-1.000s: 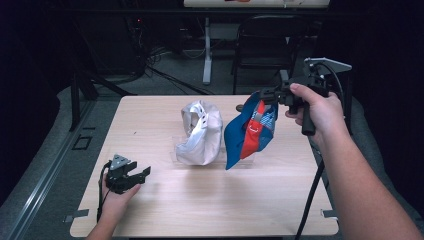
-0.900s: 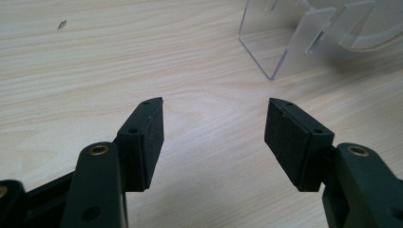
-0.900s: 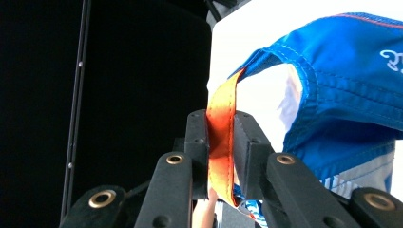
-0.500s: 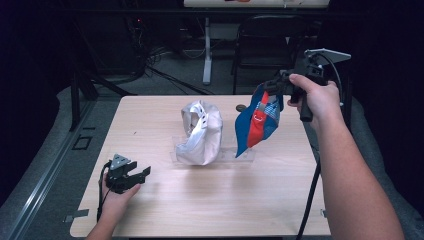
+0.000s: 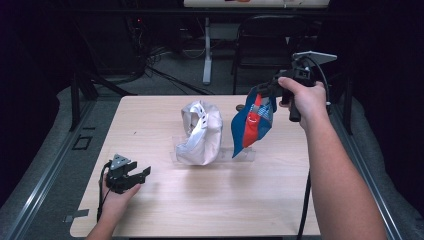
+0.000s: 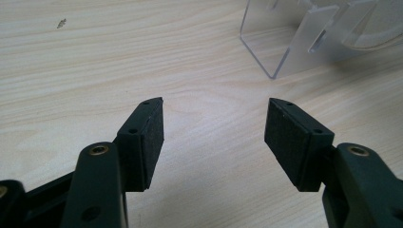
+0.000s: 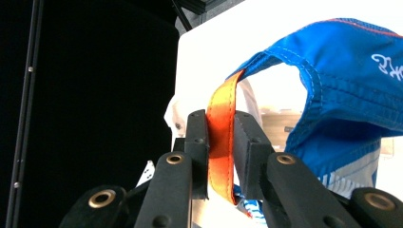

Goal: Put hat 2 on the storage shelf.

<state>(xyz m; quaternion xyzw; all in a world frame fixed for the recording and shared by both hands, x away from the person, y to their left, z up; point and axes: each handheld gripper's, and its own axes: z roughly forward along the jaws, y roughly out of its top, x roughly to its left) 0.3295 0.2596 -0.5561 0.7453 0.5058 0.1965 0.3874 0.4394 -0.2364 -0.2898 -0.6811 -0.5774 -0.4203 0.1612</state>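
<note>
The right gripper is held up in the air over the far right part of the table. Its jaws are closed tight on an orange strap that belongs to a blue cap. The cap hangs down from the strap, and its lowest edge reaches near the clear acrylic stand in the middle of the table; from the high view I cannot tell if it touches the stand or only hangs in front of it. Just beside it, to the left, a white cap sits on the same stand.

The left gripper rests low at the near left of the table, close to the front edge. Its jaws stand wide apart with only bare wood between them. In the left gripper view one corner of the acrylic stand is ahead and to the right, well apart from the pads.

The near half of the table is open wood, and the left side up to the far edge is free as well.
</note>
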